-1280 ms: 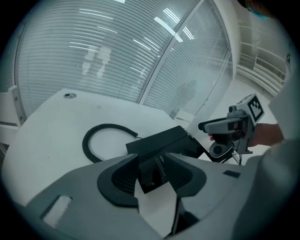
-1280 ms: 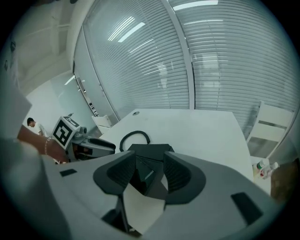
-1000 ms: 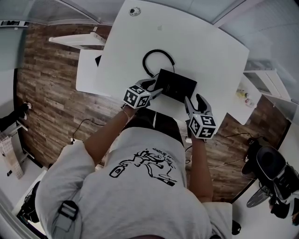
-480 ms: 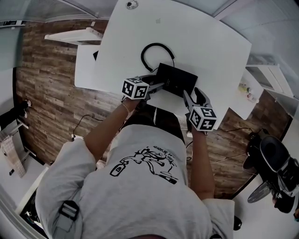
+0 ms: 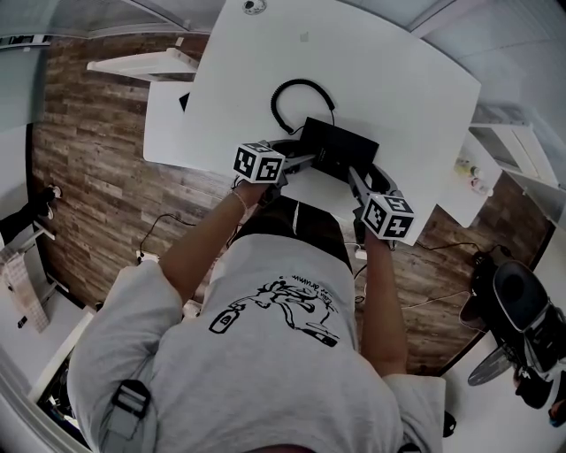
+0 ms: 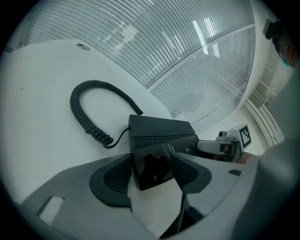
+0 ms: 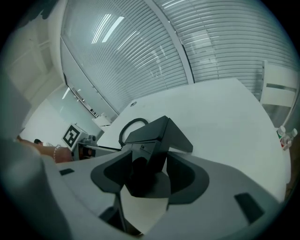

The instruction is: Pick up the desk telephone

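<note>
Person in a light printed shirt [image 5: 265, 345] stands at the near edge of a white desk [image 5: 398, 80], both forearms stretched forward, one tool in each hand

Left tool [image 6: 152, 159]: jaws spread wide, the near left corner of the phone [image 5: 340, 146] sitting in the gap, pads close on either side of it. No squeeze to be seen

Right tool [image 7: 149, 161]: jaws likewise spread, angled down, the phone's right end filling the space between the pads. Looks straddled, not pinched

Phone: black, low and flat-topped, resting on the desk just past the near edge, between the two tools, its glossy face tilted up toward the person. Each tool's marker cube sits back from it, over the desk edge

Coiled cord [image 5: 287, 93]: black, runs out of the phone's far left side and lies in a loop on the desk just behind it

Past the loop: bare white top, a small round fitting [image 5: 255, 5] near the far edge

Beyond the desk: wall of slatted blinds [image 6: 154, 42]. Wood-plank floor [image 5: 97, 177] to the left, a dark chair [image 5: 522, 318] at the right
</note>
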Motion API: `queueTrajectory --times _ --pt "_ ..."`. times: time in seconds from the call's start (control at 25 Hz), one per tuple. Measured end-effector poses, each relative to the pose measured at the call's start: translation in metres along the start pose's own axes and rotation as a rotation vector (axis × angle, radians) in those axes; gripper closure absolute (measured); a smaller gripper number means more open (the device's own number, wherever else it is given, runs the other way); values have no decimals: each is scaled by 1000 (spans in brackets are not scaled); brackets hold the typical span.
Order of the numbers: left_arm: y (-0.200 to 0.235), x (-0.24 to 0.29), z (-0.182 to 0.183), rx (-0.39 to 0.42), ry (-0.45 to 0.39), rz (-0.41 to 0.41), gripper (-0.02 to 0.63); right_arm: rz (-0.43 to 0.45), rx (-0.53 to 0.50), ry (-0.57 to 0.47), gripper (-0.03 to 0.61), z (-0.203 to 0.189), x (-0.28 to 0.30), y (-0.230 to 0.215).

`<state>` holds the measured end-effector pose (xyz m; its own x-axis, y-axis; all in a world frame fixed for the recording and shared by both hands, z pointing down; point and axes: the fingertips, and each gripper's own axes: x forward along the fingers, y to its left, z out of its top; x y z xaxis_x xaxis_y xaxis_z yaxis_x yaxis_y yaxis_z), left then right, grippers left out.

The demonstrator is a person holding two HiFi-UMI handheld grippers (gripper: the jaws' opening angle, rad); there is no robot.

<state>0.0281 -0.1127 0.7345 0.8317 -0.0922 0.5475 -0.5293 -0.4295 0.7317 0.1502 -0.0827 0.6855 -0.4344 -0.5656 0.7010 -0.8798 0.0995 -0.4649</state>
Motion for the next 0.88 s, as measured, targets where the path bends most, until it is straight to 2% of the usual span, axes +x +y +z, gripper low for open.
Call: queueTrajectory --times 0.52,0.88 --pt "-8 -4 1 0 7 31 368 2 18 13 377 5 -6 1" --pt "-26 -19 18 36 -11 40 368 20 13 -28 377 20 -22 11"
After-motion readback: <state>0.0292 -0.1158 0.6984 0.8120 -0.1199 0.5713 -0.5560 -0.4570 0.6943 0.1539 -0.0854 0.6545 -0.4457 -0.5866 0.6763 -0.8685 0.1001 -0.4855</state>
